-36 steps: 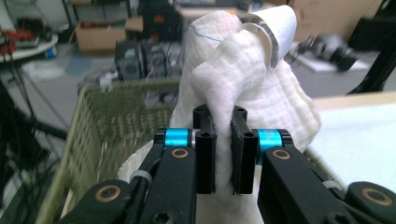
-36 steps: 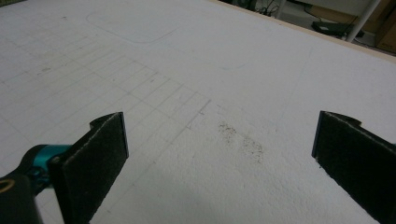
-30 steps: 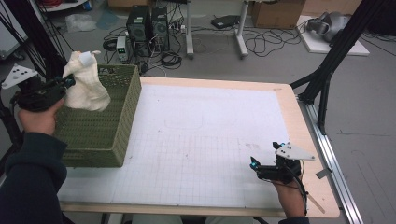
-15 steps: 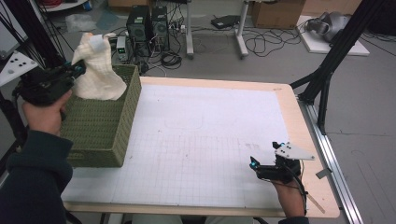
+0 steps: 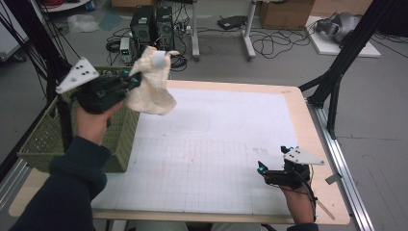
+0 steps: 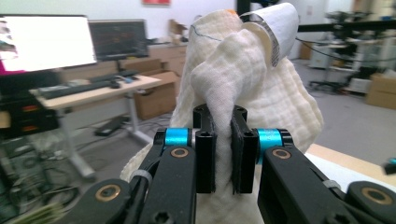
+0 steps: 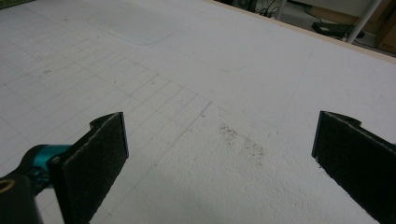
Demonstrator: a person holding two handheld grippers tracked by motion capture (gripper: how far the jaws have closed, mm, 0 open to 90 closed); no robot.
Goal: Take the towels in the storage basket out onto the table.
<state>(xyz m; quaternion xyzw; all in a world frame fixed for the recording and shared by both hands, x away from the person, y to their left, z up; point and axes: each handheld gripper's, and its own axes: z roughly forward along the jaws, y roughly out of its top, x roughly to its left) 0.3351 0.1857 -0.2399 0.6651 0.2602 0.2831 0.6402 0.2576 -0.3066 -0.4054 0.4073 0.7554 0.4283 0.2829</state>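
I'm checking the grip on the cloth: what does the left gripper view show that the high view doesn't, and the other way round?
Left gripper view: the black pads pinch a fold of the cream cloth, and a white label curls at its top.

High view: the cloth hangs in the air above the white mat's left edge, beside the green basket. The right gripper rests low over the mat's near right corner.

Both: the left gripper is shut on the cloth, and the label sits at its top.
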